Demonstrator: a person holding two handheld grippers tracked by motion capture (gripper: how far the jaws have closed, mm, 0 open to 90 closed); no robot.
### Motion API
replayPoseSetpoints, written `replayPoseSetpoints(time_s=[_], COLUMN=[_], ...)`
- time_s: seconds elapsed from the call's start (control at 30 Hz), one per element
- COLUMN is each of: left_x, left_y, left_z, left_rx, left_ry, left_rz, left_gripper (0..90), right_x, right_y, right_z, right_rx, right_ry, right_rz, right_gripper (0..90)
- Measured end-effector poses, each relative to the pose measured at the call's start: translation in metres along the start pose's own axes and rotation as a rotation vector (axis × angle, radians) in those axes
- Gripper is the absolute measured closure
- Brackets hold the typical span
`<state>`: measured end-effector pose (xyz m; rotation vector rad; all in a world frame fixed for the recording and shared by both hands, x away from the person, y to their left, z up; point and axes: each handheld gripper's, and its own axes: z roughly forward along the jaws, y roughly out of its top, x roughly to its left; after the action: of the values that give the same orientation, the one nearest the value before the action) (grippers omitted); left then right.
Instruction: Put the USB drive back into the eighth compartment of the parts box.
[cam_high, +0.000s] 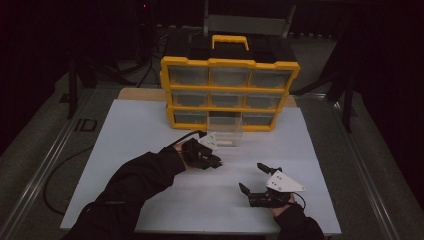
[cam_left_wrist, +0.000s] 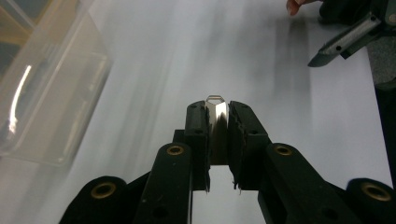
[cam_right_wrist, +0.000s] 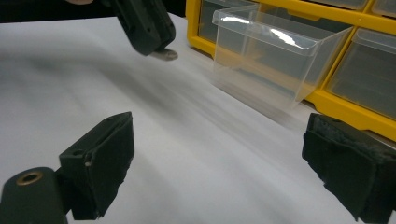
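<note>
The left tongs (cam_left_wrist: 218, 122) are closed on a small flat metal piece (cam_left_wrist: 216, 109), whose looped tip projects past the pads, above the white table (cam_high: 150, 140) near its centre. The right tongs (cam_high: 254, 176) are wide open and hold nothing, at 5 o'clock on the table. No brand or label is legible. A yellow organizer (cam_high: 230, 92) with clear drawers and a yellow handle stands at 12 o'clock. One clear drawer (cam_right_wrist: 273, 56) is pulled out of the bottom row, just in front of the left tongs; its contents cannot be determined.
</note>
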<state>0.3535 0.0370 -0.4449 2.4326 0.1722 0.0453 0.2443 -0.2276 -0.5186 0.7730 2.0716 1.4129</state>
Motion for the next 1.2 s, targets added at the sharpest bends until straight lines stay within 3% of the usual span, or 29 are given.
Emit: replayPoseSetpoints(time_s=[0.8,1.2], left_x=[0.027,0.043], left_y=[0.031,0.042], left_z=[-0.026,-0.031], left_rx=[-0.075,-0.084], left_ry=[0.041,0.068], left_rz=[-0.036,-0.058], left_gripper=[79.7,79.8], right_x=[0.0,0.0], right_y=[0.0,0.0], right_z=[0.0,0.001], right_rx=[0.002,0.003], right_ry=[0.004,0.006], right_rz=[-0.003,0.001], right_gripper=[9.4,9.4])
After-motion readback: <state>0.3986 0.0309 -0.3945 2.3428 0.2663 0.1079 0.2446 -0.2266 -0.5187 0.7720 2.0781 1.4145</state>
